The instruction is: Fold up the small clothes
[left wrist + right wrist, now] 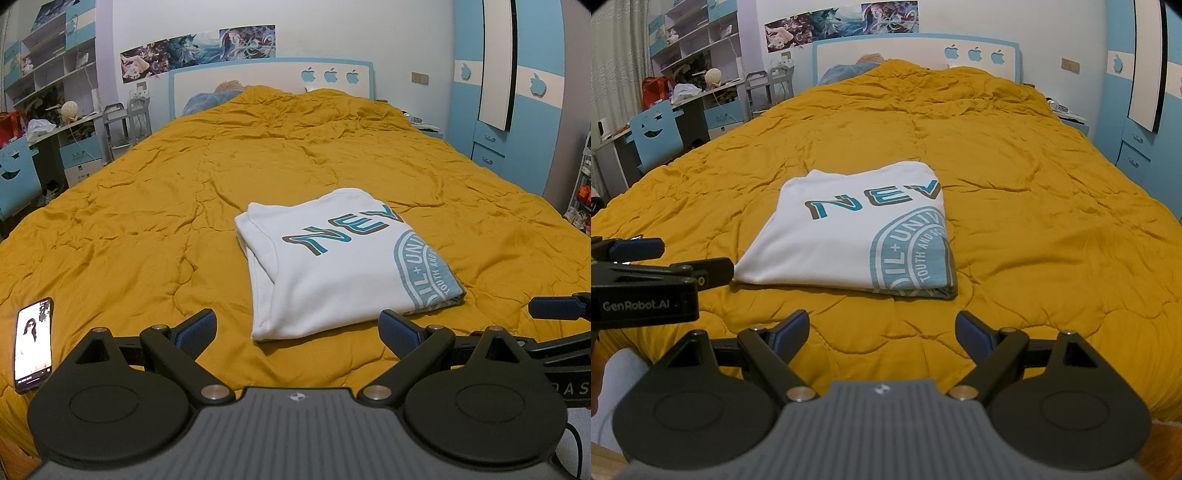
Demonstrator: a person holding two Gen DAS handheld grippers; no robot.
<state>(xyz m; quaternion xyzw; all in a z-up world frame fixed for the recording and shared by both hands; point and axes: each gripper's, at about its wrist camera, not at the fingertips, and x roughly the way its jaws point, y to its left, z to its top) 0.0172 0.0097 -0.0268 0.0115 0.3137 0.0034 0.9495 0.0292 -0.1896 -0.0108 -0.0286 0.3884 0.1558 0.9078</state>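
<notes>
- The white T-shirt (332,262) is seen folded into a compact rectangle, laid flat on the mustard quilt (147,206) of the bed, toward its near edge.
- The printed side has been left uppermost, so "NEV" can be read, with a round teal seal cut off by the fold; "UNIV" and "OUTH AND" can be made out in it.
- The left claw (297,328) is held wide, nothing gripped, just short of the shirt's near hem.
- The right claw (881,332) is likewise spread wide and empty, set back from the shirt, near its front edge.
- The fold is judged essentially finished, both claws being clear of the cloth.
- "GenRobot.AI" is printed on the left claw's body.
- A lit phone (33,347) lies on the quilt at far left.
</notes>
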